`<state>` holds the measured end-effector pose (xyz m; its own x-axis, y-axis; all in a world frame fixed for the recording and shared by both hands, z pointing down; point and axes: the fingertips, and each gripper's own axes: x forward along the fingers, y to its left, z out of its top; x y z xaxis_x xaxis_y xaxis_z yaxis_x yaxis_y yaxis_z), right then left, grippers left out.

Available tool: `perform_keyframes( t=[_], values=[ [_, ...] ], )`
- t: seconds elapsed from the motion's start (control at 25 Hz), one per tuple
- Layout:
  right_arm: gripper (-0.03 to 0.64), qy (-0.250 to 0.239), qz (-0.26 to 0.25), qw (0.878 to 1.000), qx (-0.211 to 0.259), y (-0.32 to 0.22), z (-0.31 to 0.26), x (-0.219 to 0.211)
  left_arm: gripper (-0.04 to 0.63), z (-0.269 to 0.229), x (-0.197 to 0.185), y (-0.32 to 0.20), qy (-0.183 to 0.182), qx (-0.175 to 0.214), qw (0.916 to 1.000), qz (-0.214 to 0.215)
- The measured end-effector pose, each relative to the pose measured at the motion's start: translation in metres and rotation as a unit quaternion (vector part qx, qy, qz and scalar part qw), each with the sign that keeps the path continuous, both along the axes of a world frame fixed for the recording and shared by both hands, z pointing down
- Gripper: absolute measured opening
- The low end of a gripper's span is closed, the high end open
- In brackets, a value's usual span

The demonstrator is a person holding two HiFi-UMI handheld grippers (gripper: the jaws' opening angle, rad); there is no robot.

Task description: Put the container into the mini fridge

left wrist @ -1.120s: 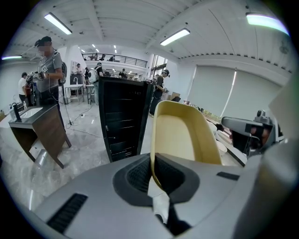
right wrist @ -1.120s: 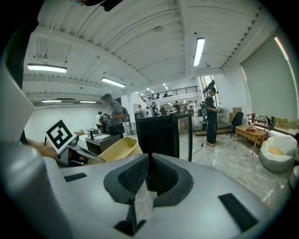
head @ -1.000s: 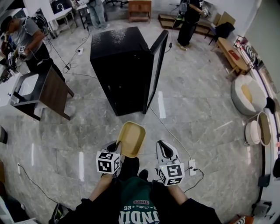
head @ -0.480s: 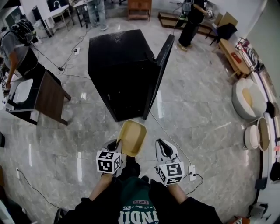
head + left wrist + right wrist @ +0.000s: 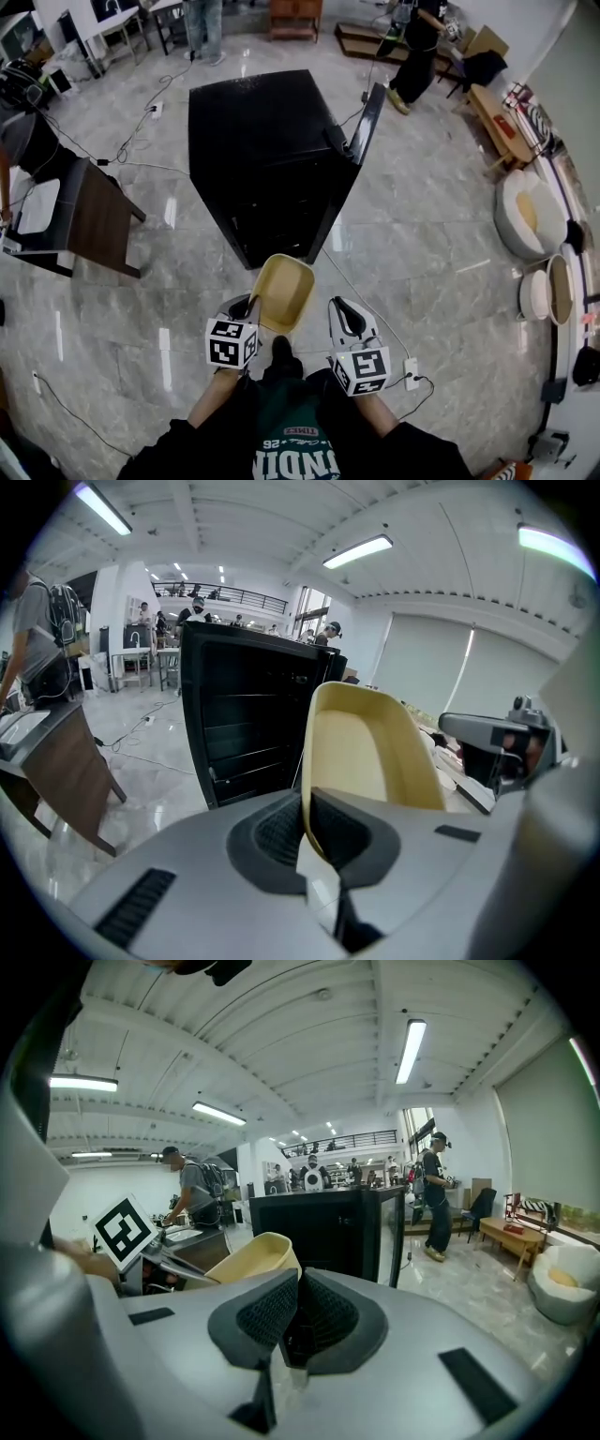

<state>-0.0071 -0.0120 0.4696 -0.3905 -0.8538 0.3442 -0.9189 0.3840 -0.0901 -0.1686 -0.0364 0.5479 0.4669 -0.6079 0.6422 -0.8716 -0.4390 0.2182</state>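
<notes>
— How did the jaws stand?

— The left gripper point(image 5: 305, 832) had its jaws closed on the near rim of the yellow container point(image 5: 361, 747), with the thin wall pinched between the pads. The right gripper point(image 5: 292, 1321) had its jaws pressed together with nothing in them, and it hung just to the right of the container.

— And where was the container?

— It was in the air in front of the person, above the floor. It was held out toward the mini fridge point(image 5: 262, 159) but was well apart from it. The fridge door point(image 5: 364, 127) stood open on the right, and the dark shelves faced the person.

— Which step was that?

— It looked like the carry, with the container picked up but not yet inside. The next move probably called for closing the gap to the fridge and lowering the container to shelf height. It would then have to slide in level, clear of the door's edge, before the left jaws let go. Held by one rim only, it might tip, so a slow hand seemed wise.
</notes>
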Motion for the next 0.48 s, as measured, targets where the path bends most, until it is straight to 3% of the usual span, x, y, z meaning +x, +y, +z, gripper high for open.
perform_keyframes(
  t=[0.48],
  values=[
    [0.043, 0.008, 0.005, 1.0, -0.013, -0.03, 0.007, -0.005, 0.017, 0.011, -0.002, -0.027, 0.01, -0.014, 0.9999, 0.004]
  ],
)
